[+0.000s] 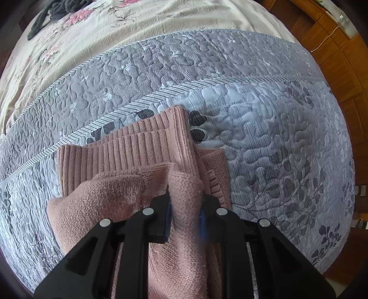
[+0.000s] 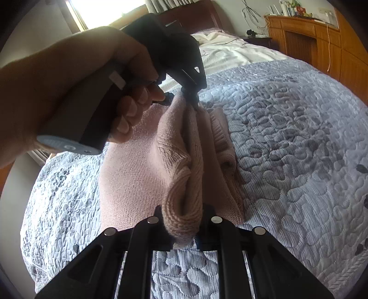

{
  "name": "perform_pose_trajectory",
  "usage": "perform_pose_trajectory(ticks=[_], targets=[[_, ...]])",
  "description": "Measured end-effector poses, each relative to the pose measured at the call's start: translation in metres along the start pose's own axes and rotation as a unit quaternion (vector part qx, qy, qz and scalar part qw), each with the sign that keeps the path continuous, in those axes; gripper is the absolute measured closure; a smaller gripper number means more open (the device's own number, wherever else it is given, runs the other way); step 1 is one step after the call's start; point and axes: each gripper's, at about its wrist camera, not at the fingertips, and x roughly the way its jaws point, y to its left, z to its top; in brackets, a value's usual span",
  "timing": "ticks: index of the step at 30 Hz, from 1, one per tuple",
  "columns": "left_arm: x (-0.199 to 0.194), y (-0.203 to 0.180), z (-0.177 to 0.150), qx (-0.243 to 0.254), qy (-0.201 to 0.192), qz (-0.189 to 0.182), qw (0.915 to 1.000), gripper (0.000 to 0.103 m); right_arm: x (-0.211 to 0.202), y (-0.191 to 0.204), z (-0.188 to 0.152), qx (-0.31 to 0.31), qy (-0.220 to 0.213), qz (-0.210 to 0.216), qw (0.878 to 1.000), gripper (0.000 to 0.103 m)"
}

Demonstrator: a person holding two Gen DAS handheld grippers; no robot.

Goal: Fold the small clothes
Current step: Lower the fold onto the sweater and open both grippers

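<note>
A pink knitted sweater (image 1: 128, 165) lies partly folded on the grey quilted bedspread (image 1: 276, 142), its ribbed hem toward the far side. My left gripper (image 1: 185, 207) is shut on a bunched fold of the sweater. In the right wrist view the same pink sweater (image 2: 128, 174) stretches between both tools. My right gripper (image 2: 182, 220) is shut on a thick roll of knit at its near end. At the sweater's far end the left gripper (image 2: 184, 96), held by a person's hand (image 2: 69, 76), pinches the fabric. The lifted fold runs as a ridge between the two grips.
A cream floral sheet (image 1: 80, 41) covers the bed beyond the quilt, with dark clothing (image 1: 57, 11) on it. Wooden cabinets (image 2: 310, 39) stand on the right, a white cable hanging down them. A window (image 2: 103, 11) lies behind the headboard.
</note>
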Motion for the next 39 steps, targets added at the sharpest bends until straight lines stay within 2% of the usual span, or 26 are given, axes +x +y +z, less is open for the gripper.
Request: perform_pose_trajectory(ticks=[3,6,8,9,13,16,18,21,26,28,29,30,32,34,36,39], targets=[[0.006,-0.005,-0.003,0.0,-0.016,0.004,0.9999,0.086,0.007,-0.019,-0.003,0.04,0.014,0.036,0.998,0.091],[0.01,-0.004,-0.006,-0.015,-0.037,-0.009,0.9992,0.084,0.016,-0.04,-0.007,0.084,0.032,0.074,0.993,0.091],[0.011,-0.003,-0.008,-0.021,-0.058,-0.02,0.9979,0.081,0.021,-0.053,-0.009,0.11,0.042,0.101,0.988,0.09],[0.011,-0.004,-0.009,-0.022,-0.07,-0.028,0.9969,0.075,0.023,-0.059,-0.009,0.122,0.048,0.115,0.985,0.089],[0.014,0.002,-0.017,-0.042,-0.099,-0.108,0.9884,0.05,0.025,-0.068,-0.009,0.118,0.059,0.134,0.982,0.082],[0.007,0.019,-0.017,-0.071,-0.11,-0.169,0.9769,0.047,0.025,-0.078,-0.006,0.135,0.071,0.169,0.974,0.072],[-0.008,0.032,-0.019,-0.086,-0.129,-0.201,0.9672,0.046,0.023,-0.086,0.0,0.146,0.072,0.193,0.968,0.06],[-0.039,0.046,-0.023,-0.078,-0.155,-0.226,0.9586,0.041,0.029,-0.092,0.011,0.149,0.097,0.218,0.96,0.047],[-0.075,0.072,-0.055,-0.043,-0.165,-0.236,0.9568,0.032,0.056,-0.084,0.029,0.124,0.151,0.241,0.951,0.046],[-0.078,0.083,-0.077,-0.03,-0.151,-0.243,0.9577,0.032,0.066,-0.08,0.033,0.12,0.173,0.251,0.945,0.058],[-0.079,0.091,-0.089,-0.024,-0.143,-0.247,0.9581,0.032,0.07,-0.08,0.035,0.118,0.184,0.249,0.944,0.081],[-0.076,0.099,-0.1,-0.017,-0.137,-0.248,0.9589,0.033,0.071,-0.083,0.037,0.119,0.19,0.247,0.943,0.087],[-0.075,0.109,-0.124,-0.008,-0.129,-0.254,0.9585,0.034,0.064,-0.092,0.042,0.123,0.178,0.25,0.944,0.091],[-0.074,0.118,-0.148,0.001,-0.12,-0.279,0.9527,0.036,0.049,-0.1,0.046,0.121,0.154,0.249,0.949,0.092],[-0.066,0.12,-0.169,0.01,-0.112,-0.293,0.9496,0.036,0.045,-0.105,0.046,0.117,0.149,0.236,0.953,0.092],[-0.033,0.111,-0.192,0.034,-0.07,-0.278,0.9575,0.04,0.066,-0.107,0.032,0.114,0.185,0.217,0.952,0.091]])
